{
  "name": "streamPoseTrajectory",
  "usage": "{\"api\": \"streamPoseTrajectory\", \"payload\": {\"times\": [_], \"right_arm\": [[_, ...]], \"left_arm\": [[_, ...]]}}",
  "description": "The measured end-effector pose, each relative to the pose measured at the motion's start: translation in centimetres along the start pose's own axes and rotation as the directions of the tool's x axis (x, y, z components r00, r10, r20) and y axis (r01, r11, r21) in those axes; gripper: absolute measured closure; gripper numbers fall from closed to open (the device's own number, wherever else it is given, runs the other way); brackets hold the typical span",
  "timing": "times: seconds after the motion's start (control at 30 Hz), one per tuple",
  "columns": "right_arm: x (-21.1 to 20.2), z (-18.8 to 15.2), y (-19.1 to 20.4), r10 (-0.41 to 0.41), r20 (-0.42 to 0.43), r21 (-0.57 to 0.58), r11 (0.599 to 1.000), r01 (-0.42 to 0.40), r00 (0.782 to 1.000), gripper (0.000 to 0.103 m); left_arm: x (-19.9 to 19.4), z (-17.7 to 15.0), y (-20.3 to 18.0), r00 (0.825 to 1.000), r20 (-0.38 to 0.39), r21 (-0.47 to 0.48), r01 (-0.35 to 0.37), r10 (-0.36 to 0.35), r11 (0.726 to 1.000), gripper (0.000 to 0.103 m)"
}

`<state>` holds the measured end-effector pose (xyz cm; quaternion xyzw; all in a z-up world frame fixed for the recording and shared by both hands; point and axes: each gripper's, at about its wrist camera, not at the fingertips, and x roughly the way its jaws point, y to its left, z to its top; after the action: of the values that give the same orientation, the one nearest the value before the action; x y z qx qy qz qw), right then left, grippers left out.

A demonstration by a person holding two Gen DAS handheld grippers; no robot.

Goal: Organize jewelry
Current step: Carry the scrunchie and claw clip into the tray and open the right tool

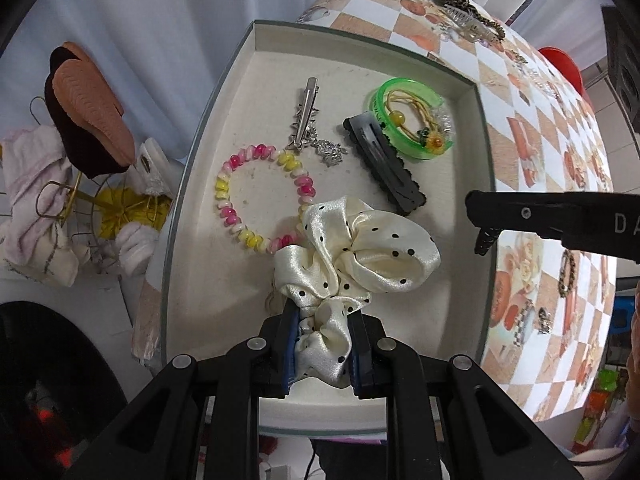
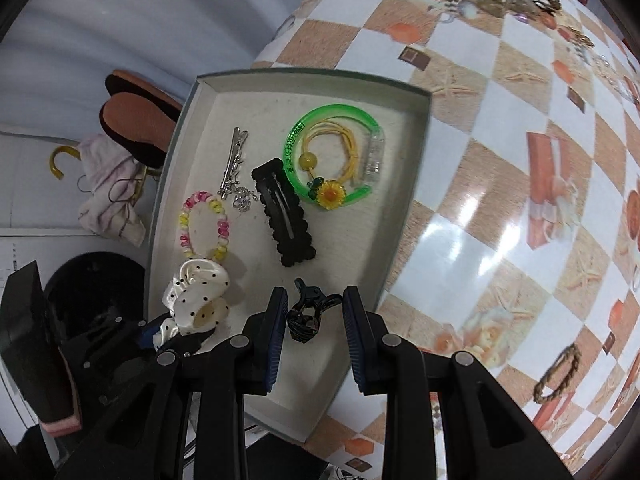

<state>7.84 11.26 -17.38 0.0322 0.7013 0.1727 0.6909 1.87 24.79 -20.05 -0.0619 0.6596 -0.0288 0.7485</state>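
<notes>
Shallow cream-lined tray holding: pink-and-yellow spiral coil hair tie; silver metal alligator clip with chain; black scalloped snap clip; translucent green bangle encircling a yellow sunflower elastic; cream polka-dot satin scrunchie; small black claw clip.

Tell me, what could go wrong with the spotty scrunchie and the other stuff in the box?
The left gripper pinches only one end of the cream polka-dot scrunchie, so it might slip out. Its loose end lies on the pink and yellow coil bracelet and could drag it. The right gripper has open jaws around a small black item and could nudge it.
</notes>
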Motion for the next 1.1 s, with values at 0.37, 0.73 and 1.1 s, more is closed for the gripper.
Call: {"api": "streamPoseTrajectory", "payload": {"times": [0.37, 0.73, 1.1], "right_arm": [[2.5, 2.0, -0.6, -0.062, -0.023, 0.042, 0.997, 0.062, 0.998, 0.072], [4.3, 2.2, 0.0, -0.079, -0.046, 0.039, 0.996, 0.081, 0.996, 0.071], [2.7, 2.8, 1.3, -0.038, -0.028, 0.036, 0.999, 0.039, 0.999, 0.041]], "left_arm": [[1.9, 0.4, 0.1, 0.999, -0.003, 0.005, -0.036, 0.036, 0.999, 0.079], [2.1, 0.4, -0.6, 0.998, -0.011, 0.024, -0.061, 0.061, 0.998, 0.056], [1.4, 0.5, -1.4, 0.996, -0.018, 0.029, -0.091, 0.091, 0.995, 0.048]]}}
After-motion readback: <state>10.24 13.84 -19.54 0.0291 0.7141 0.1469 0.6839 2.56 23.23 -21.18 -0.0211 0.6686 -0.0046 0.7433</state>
